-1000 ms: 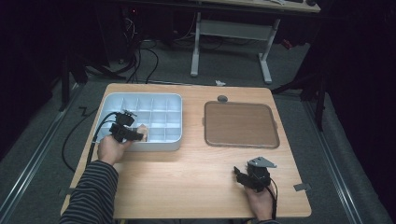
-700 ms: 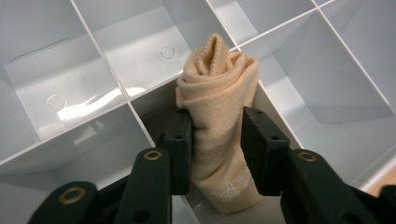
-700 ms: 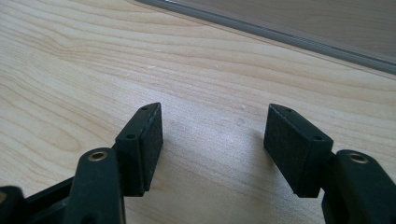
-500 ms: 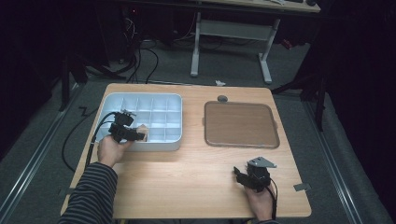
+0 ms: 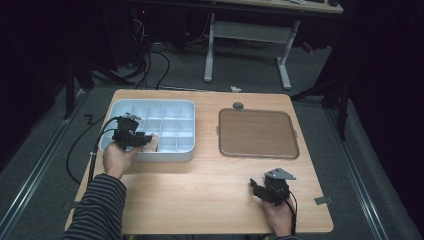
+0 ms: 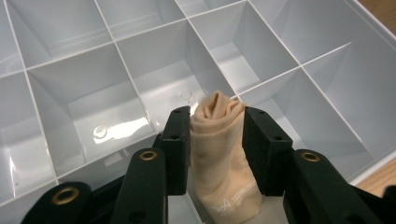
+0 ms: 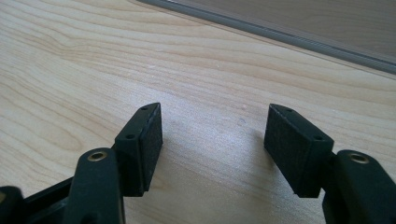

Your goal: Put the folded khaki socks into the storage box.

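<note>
Two grippers, one busy: left gripper (image 5: pixel 147 140) is at the near row of the white divider tray (image 5: pixel 165 155), left half of the bench (image 5: pixel 200 185). Its fingers have just been closing and now pinch a rolled beige sock (image 6: pixel 217 140) lightly from both sides, about half open. The sock stands upright in a near-row cell, roughly mid-tray. Risks, as I judge them: the grip is soft, so lifting may let the roll slip or unroll, and opening without pushing it down may leave it leaning on a divider wall; the fingers could also snag that wall. To the right lies a brown mat (image 5: pixel 257 132), bare, with a small grey disc (image 5: pixel 238 105) just beyond it. Right gripper (image 7: pixel 214 140) sits near-right on bare wood, fingers wide apart and holding nothing. Nothing blocks the left side.
</note>
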Action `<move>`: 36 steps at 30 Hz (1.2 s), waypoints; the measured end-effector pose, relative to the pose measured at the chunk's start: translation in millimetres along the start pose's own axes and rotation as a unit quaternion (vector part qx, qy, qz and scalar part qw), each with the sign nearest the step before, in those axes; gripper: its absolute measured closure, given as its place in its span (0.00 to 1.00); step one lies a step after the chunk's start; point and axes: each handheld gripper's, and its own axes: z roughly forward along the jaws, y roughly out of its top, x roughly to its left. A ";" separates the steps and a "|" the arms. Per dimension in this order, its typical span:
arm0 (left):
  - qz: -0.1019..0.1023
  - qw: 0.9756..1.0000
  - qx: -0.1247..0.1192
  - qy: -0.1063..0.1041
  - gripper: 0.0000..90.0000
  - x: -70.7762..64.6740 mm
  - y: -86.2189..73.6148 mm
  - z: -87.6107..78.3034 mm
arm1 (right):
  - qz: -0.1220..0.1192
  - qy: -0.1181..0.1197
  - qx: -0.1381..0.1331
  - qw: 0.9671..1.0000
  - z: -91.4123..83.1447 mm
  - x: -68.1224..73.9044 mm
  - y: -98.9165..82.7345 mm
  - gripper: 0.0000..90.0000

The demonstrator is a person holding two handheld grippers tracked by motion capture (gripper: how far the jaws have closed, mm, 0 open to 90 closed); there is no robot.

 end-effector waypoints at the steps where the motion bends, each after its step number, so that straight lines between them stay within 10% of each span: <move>1: 0.001 1.000 -0.001 -0.001 0.71 -0.8 1.1 -0.1 | 0.000 0.000 0.000 1.000 0.0 0.0 0.0 0.42; 36: -0.001 0.998 0.058 0.027 0.88 0.6 -0.2 27.9 | 0.000 0.000 0.000 1.000 -0.1 0.1 -0.1 0.42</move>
